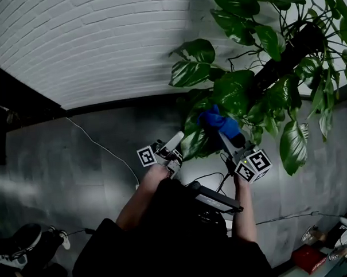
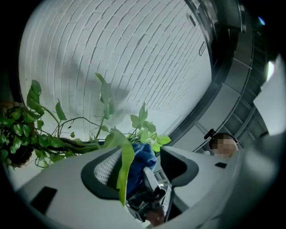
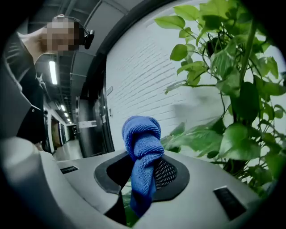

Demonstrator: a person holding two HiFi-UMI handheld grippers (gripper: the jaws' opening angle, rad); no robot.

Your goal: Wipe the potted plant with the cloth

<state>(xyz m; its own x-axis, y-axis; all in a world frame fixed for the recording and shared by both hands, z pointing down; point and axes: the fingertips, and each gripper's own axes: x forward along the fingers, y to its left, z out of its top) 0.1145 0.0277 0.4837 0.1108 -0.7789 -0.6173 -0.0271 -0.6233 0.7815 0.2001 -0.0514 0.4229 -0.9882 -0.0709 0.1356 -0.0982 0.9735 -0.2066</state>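
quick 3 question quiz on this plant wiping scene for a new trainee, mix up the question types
1. What does the right gripper pinch between its jaws? A) a blue microfibre cloth B) a brown twig C) nothing
2. True or false: the left gripper has its jaws pressed fully together.
3. Fill in: the wall behind the green leafy potted plant is white painted ____.
Key: 1 A; 2 false, they stand apart with a long green leaf hanging between them; 3 brick.
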